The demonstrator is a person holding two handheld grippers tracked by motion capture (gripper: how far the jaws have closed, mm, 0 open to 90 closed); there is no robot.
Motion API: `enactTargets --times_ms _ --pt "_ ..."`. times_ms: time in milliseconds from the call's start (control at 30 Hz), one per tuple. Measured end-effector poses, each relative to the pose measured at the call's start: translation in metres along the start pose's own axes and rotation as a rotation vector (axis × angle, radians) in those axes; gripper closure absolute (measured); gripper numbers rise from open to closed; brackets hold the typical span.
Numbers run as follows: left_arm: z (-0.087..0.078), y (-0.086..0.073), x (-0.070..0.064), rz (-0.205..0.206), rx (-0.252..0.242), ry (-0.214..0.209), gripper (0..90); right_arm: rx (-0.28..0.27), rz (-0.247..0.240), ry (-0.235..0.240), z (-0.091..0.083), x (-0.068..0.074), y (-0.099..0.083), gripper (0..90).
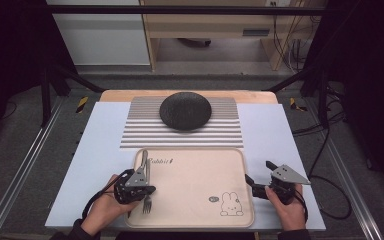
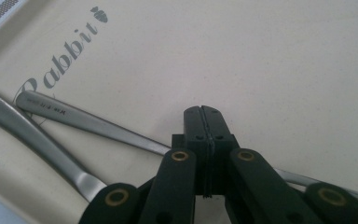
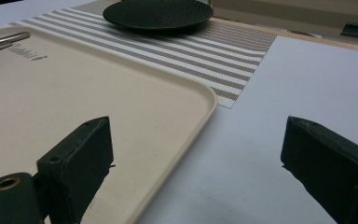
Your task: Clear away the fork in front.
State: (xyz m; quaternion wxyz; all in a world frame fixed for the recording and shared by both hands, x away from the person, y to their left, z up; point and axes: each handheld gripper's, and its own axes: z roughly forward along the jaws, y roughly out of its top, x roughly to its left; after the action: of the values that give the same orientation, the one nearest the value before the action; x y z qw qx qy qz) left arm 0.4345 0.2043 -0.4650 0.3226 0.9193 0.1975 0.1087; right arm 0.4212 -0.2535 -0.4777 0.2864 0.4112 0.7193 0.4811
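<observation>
High view: a beige tray (image 1: 195, 190) sits at the near edge of the surface, a striped mat (image 1: 130, 131) beyond it carrying a dark plate (image 1: 185, 111). The left gripper (image 1: 141, 190) is over the tray's left side, above a fork (image 1: 147, 201); a second utensil (image 1: 144, 159) lies alongside. The right gripper (image 1: 260, 176) waits off the tray's right rim.

Left gripper view: the fingers (image 2: 193, 126) are clenched together, empty, directly above one utensil handle (image 2: 93, 122), likely positioned for a pickup.

Right gripper view: the fingers (image 3: 81, 149) are spread wide, released, straddling the tray's corner and bare surface (image 3: 279, 88), apparently on standby.
</observation>
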Motion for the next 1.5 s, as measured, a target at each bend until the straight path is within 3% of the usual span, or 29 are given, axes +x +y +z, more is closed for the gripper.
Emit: enactTargets --times_ms 300,367,500,600,733,1033,1233,1500 --pt "-0.006 -0.006 0.004 -0.012 -0.015 0.012 90.0 0.003 -0.001 0.002 0.001 0.001 0.000 9.3" --pt "-0.008 -0.005 0.005 -0.011 -0.040 0.020 90.0 0.001 -0.001 0.002 0.000 0.001 0.000 9.3" --pt "-0.011 -0.005 0.009 -0.021 -0.110 0.074 90.0 0.002 -0.001 0.000 0.000 0.000 0.000 9.3" --pt "-0.011 -0.008 0.014 -0.038 -0.163 0.120 90.0 0.002 0.000 0.001 0.001 0.001 0.000 9.3" --pt "-0.010 -0.012 0.018 -0.063 -0.217 0.151 90.0 0.002 0.001 -0.001 0.000 0.001 -0.001 9.2" --pt "-0.013 -0.018 0.021 -0.090 -0.284 0.199 87.1 0.002 -0.002 0.001 0.001 0.002 -0.001 9.2" --pt "-0.017 -0.019 0.022 -0.112 -0.315 0.252 74.1 0.002 -0.003 0.000 0.000 0.001 -0.001 9.0" --pt "-0.019 -0.019 0.026 -0.177 -0.339 0.337 36.7 0.003 -0.004 -0.001 0.001 0.001 -0.001 8.9"
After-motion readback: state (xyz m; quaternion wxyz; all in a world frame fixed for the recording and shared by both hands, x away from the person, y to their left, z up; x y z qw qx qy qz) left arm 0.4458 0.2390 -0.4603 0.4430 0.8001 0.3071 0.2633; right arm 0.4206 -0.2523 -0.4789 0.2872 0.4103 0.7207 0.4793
